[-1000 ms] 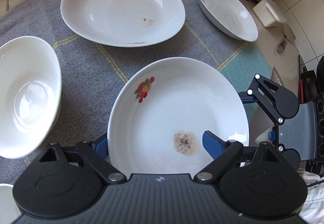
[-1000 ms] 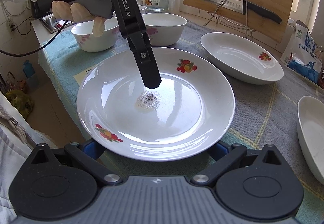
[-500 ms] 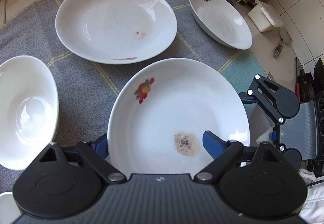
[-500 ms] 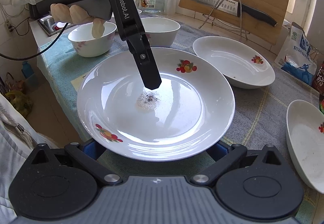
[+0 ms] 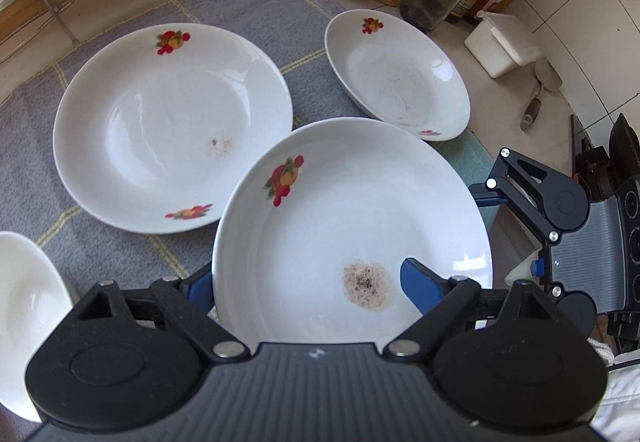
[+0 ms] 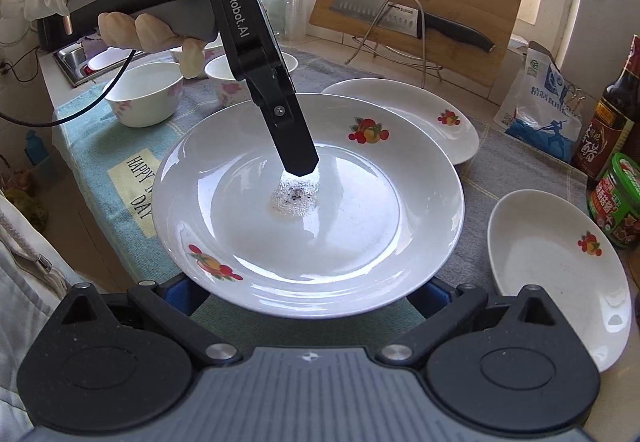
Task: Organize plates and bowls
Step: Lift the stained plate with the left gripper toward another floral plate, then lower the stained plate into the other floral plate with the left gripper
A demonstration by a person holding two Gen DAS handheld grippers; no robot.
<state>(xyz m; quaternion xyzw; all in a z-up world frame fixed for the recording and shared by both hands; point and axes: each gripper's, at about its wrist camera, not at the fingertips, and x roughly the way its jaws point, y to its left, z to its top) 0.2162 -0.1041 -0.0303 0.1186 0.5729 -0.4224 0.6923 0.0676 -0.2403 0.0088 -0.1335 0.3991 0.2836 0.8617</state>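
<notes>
Both grippers have carried the held plate (image 5: 352, 226) up and across the cloth since a second ago: in the left wrist view the second plate (image 5: 172, 126) and the oval dish (image 5: 396, 78) have slid from the upper edge toward the middle of the frame, and jars and bottles now show along the top. The left gripper (image 5: 308, 284) pinches the plate's near rim, one blue finger (image 5: 420, 282) inside the plate and the other under it at lower left. The right gripper (image 6: 304, 296) has its fingers beneath the opposite rim; whether they press cannot be told. The plate sits about level, fruit motifs (image 6: 368, 130) at opposite rims, a speckled stain (image 6: 294, 198) near its centre. Readable writing: "GenRobot.AI" on the left gripper's arm (image 6: 240, 14), "SUPOR" on the knife (image 6: 400, 16) at upper right, "HAPPY" and "DAY" on the towel (image 6: 132, 182) at left.
</notes>
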